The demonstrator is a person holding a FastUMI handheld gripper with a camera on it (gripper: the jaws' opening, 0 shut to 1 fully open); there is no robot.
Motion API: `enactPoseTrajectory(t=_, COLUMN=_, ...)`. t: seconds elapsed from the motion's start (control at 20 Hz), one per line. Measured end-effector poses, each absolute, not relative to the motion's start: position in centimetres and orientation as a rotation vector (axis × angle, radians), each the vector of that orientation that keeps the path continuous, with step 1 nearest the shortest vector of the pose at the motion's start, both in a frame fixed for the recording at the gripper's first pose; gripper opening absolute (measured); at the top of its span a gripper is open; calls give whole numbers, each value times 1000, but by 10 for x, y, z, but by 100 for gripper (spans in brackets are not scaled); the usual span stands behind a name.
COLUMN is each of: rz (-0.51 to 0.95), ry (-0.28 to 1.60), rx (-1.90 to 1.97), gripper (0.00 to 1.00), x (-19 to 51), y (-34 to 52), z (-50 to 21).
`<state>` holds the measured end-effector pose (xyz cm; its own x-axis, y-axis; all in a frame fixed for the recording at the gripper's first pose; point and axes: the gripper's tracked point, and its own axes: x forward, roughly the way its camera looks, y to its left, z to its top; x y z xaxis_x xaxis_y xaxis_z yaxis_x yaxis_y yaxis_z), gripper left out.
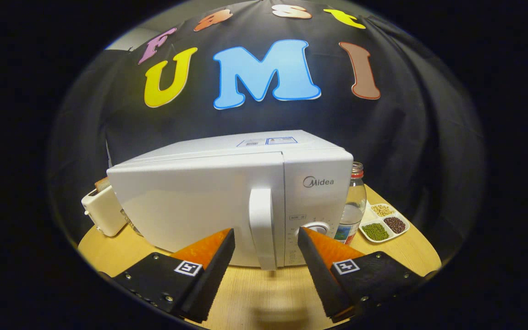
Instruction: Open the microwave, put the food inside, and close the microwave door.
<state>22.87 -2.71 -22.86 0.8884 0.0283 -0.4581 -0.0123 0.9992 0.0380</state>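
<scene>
The microwave (227, 192) sits dead ahead on the round table (264, 293), door shut, and everything here hangs off it. Its door handle (262, 227) is a tall upright bar at the door's right edge, long axis vertical, and it stands straight ahead of the gripper (266, 238), lined up with the gap between the two fingers but a little beyond their tips. The fingers are spread wide apart, holding nothing, one tip to each side of the handle. Nothing stands between them and the bar, so the opening step looks ready to begin.

Left of the microwave, a toaster (103, 211) pokes out from behind it. To its right stands a bottle (353, 201), and further right a divided dish (384, 222) of beans and grains, likely the food. Just right of the handle sits the dial (317, 228).
</scene>
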Motion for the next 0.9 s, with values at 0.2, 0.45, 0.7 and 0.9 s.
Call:
enactPoseTrajectory(t=0.2, rz=18, ry=497, rx=32, gripper=59, x=237, y=-26, z=-235)
enactPoseTrajectory(t=0.45, rz=18, ry=504, rx=-46, gripper=28, x=236, y=-23, z=-234)
enactPoseTrajectory(t=0.7, rz=58, ry=493, rx=-104, gripper=9, x=235, y=-22, z=-233)
enactPoseTrajectory(t=0.9, rz=85, ry=487, rx=-147, gripper=6, x=201, y=-14, z=-231)
